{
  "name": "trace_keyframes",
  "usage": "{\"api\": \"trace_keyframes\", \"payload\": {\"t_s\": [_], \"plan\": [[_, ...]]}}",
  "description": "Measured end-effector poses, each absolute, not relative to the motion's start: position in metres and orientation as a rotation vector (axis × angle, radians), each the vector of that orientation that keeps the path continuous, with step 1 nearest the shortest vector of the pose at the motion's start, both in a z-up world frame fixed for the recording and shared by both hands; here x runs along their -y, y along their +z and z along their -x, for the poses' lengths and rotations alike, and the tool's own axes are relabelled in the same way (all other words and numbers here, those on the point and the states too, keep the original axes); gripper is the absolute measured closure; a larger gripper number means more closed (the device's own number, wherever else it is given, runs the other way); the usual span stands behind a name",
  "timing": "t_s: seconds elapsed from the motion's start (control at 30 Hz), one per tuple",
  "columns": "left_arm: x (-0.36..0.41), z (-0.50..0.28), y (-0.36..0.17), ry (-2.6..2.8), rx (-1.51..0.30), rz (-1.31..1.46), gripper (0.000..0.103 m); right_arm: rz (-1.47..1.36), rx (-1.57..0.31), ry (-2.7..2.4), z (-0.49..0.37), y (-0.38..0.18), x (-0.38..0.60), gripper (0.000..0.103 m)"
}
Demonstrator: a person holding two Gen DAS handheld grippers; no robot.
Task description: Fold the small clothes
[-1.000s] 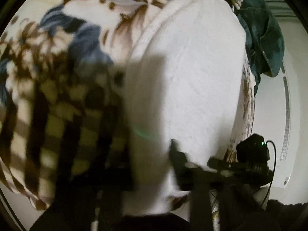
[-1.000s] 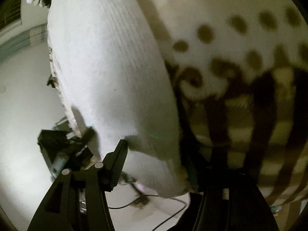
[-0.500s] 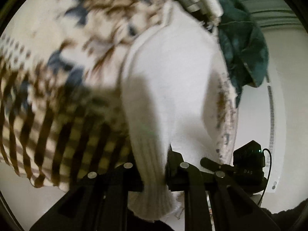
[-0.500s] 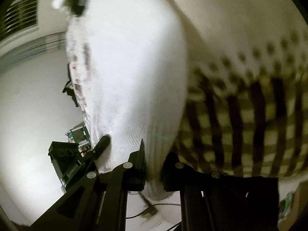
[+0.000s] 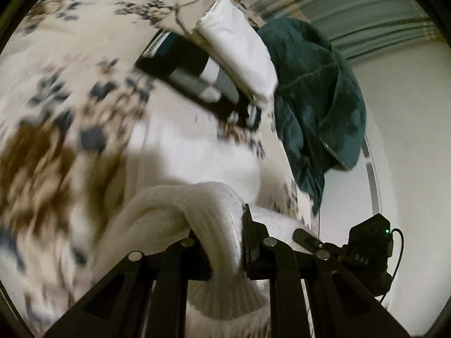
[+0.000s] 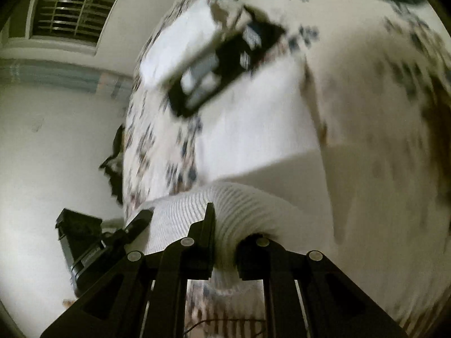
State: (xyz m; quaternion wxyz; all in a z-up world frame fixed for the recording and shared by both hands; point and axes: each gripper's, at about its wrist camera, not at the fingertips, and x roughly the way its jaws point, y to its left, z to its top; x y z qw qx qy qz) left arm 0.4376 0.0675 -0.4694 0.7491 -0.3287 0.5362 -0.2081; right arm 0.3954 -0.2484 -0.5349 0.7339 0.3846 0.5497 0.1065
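Note:
A white ribbed knit garment [image 5: 208, 197] lies on a floral bedsheet [image 5: 56, 107]. My left gripper [image 5: 220, 242] is shut on its ribbed hem, which bunches between the black fingers and hangs below them. My right gripper [image 6: 225, 242] is shut on the other end of the same hem [image 6: 239, 202]. Both ends are lifted, and the rest of the garment [image 6: 253, 118] stretches away flat over the bed. Each gripper shows at the edge of the other's view.
A stack of folded clothes, black-and-grey check under white [image 5: 214, 64], sits at the far end of the bed, also in the right wrist view [image 6: 214, 64]. A dark green garment [image 5: 315, 98] is heaped beside it. A window [image 6: 70, 14] is on the wall.
Both grippers closed on the white hem and lifted it up and forward over the garment. The view swung from the striped blanket close-up to the far end of the bed.

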Motion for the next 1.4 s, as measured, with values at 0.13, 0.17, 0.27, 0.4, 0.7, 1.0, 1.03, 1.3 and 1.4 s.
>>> {"api": "trace_keyframes", "payload": {"t_s": [0.13,0.17,0.27,0.4,0.7,1.0,1.03,1.3,1.4], "plan": [[-0.063,-0.511,-0.508,-0.456,-1.236,0.815,0.082,-0.827,-1.216,0.19,-0.48,-0.561,0.268,0.091],[-0.065,-0.526,-0.519,-0.44,-1.261,0.845,0.075,-0.834,-1.23,0.201,-0.495,-0.567,0.268,0.089],[-0.088,-0.541,-0.527,-0.402,-1.217,0.943,0.039,-0.893,-1.269,0.226,-0.526,-0.586,0.276,0.082],[-0.11,-0.535,-0.526,-0.357,-1.173,0.937,0.034,-0.929,-1.198,0.206,-0.516,-0.587,0.298,0.031],[-0.051,-0.554,-0.549,-0.357,-1.262,0.413,0.065,-0.752,-1.315,0.117,-0.507,-0.618,0.287,0.057],[-0.081,-0.567,-0.553,-0.239,-1.24,0.353,0.097,-0.688,-1.244,0.028,-0.522,-0.6,0.287,0.097],[-0.083,-0.568,-0.558,-0.241,-1.256,0.363,0.097,-0.683,-1.268,0.018,-0.525,-0.607,0.286,0.097],[-0.052,-0.557,-0.542,-0.22,-1.253,0.129,0.089,-0.536,-1.354,-0.009,-0.544,-0.609,0.272,0.079],[-0.029,-0.55,-0.542,-0.185,-1.236,0.007,0.089,-0.438,-1.375,-0.011,-0.547,-0.61,0.259,0.059]]}}
